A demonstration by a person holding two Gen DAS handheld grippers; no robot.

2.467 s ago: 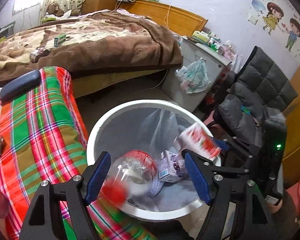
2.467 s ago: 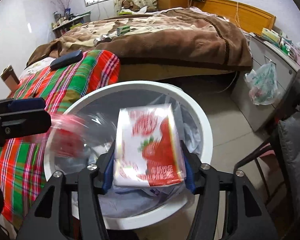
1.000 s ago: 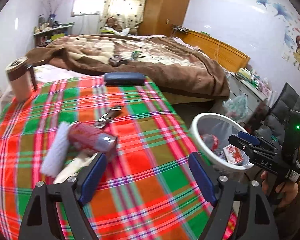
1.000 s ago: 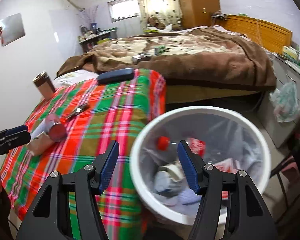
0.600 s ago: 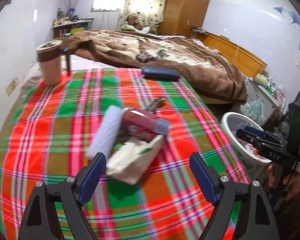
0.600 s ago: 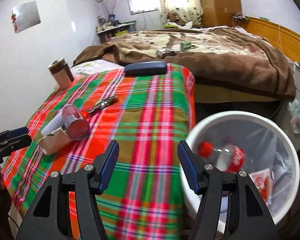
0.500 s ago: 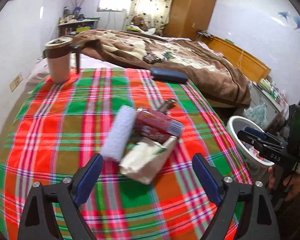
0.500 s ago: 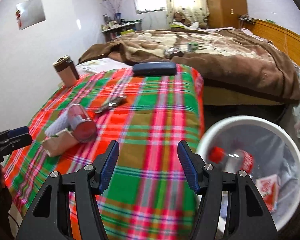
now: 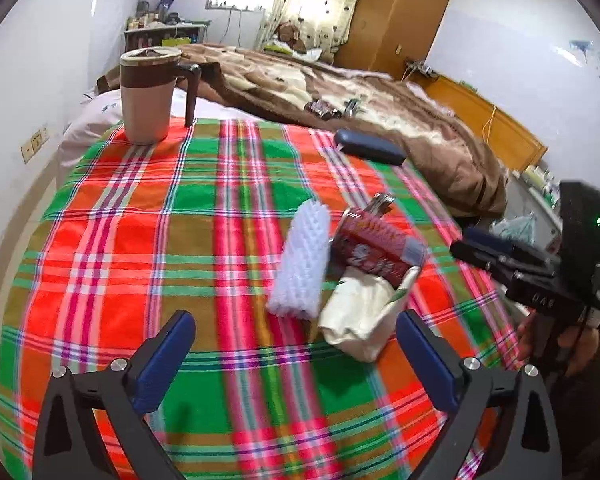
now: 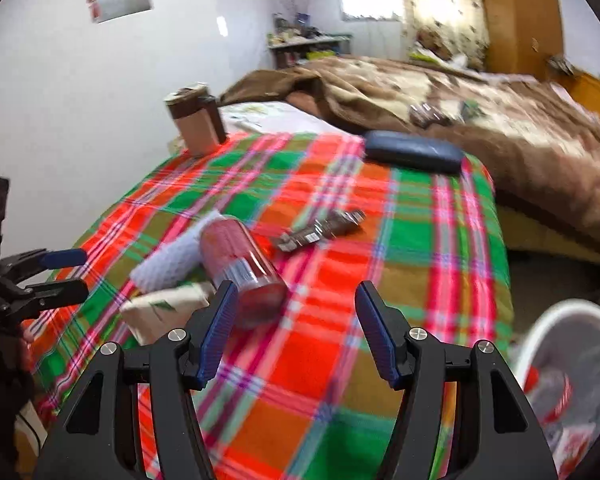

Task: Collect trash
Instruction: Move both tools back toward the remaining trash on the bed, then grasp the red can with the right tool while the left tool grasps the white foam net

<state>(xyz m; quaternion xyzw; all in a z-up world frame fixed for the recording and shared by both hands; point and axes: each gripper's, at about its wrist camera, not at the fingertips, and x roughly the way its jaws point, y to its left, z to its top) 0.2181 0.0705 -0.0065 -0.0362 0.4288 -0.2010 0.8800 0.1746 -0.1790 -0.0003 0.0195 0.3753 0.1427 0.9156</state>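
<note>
A red can (image 9: 376, 246) (image 10: 240, 258) lies on its side on the plaid cloth (image 9: 180, 240), against a white foam sleeve (image 9: 302, 264) (image 10: 168, 260) and a crumpled cream paper bag (image 9: 360, 314) (image 10: 162, 312). A brown wrapper (image 10: 320, 232) lies just beyond. My left gripper (image 9: 294, 354) is open and empty, just short of the bag. My right gripper (image 10: 296, 326) is open and empty, its left finger close to the can. The white bin (image 10: 572, 364) holds a bottle and other trash at lower right.
A brown lidded mug (image 9: 148, 94) stands at the table's far left corner. A dark blue case (image 9: 370, 152) (image 10: 414, 150) lies at the far edge. A bed with a brown blanket (image 9: 340, 92) is behind. The right gripper shows in the left wrist view (image 9: 512, 260).
Both grippers dropped their trash into the bin, then swung back over the table. In the last half second they moved closer to the can, sleeve and bag.
</note>
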